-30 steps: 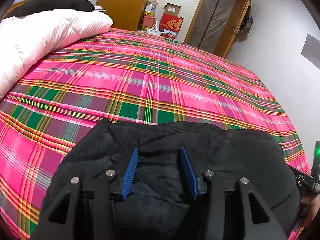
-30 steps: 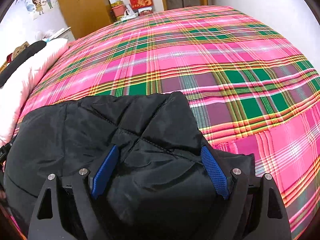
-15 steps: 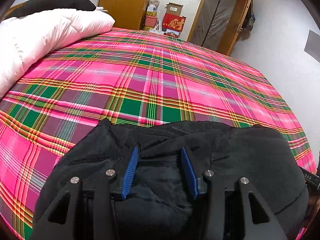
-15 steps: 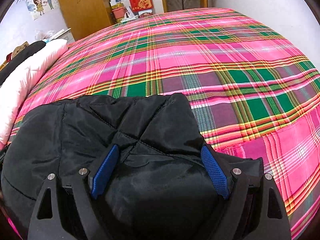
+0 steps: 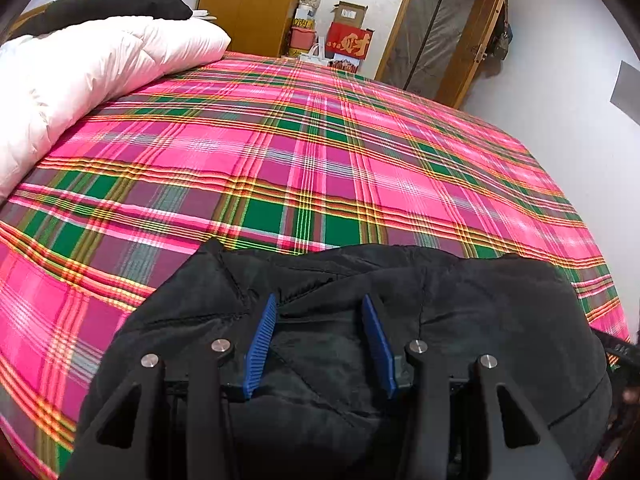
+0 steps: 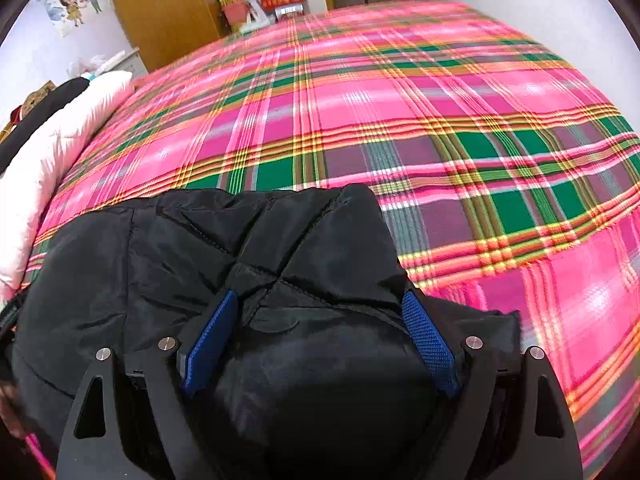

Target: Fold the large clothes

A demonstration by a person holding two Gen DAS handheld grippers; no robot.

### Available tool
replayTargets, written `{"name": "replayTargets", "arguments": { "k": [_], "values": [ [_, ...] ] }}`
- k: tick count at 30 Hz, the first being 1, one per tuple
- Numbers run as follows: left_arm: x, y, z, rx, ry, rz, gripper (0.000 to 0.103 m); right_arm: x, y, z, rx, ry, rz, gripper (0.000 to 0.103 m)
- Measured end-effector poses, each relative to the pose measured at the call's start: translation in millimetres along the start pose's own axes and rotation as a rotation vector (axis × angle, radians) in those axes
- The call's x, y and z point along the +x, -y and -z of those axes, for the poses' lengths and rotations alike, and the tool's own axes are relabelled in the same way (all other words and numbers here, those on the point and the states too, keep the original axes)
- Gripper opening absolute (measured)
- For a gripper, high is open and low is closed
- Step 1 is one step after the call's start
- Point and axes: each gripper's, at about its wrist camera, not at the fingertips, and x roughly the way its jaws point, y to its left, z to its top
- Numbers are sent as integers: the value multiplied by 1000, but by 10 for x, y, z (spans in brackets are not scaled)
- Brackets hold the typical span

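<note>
A black quilted jacket (image 5: 480,312) lies bunched at the near edge of the plaid bed, also in the right wrist view (image 6: 168,264). My left gripper (image 5: 318,308) has its blue pads (image 5: 260,340) closed on a thick fold of the jacket's left side. My right gripper (image 6: 320,304) has its pads (image 6: 426,332) set wider around a bulky fold of the jacket's right side. The fabric fills the gap between both pairs of jaws. The jacket's lower part is hidden under the grippers.
The pink and green plaid bedspread (image 5: 320,152) stretches ahead. A white duvet (image 5: 80,68) with a black garment (image 5: 120,8) on it lies at the left. A wooden wardrobe (image 5: 248,0), boxes (image 5: 344,36) and a door (image 5: 440,28) stand beyond the bed.
Both grippers have moved forward and slightly up over the bed with the jacket held. The jacket's edge sits a little farther onto the bedspread. The right view is motion blurred.
</note>
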Motion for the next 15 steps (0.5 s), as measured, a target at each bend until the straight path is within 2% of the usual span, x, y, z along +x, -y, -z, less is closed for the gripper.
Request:
{"name": "replayTargets", "arguments": {
  "k": [3,6,10,11,12,15],
  "values": [
    [-200,25,-82,-45,-7,8,47,-498,-168,-25,-17,110,-21,81],
    [-461,92,-142,-72,26,80,47,-857,-557,57,-92,202,-81,81],
    [-585,335,-116,9,35,138,48,-685,-1069,170,-203,156,-150,79],
    [-539,384,-94,32,19,149,48,-559,-1151,177,-224,132,-140,69],
    [-466,415,-64,47,-5,146,48,-353,-1215,172,-239,88,-115,62],
    [-230,414,3,60,-63,133,48,-10,-1152,105,-214,39,-113,62]
  ]
}}
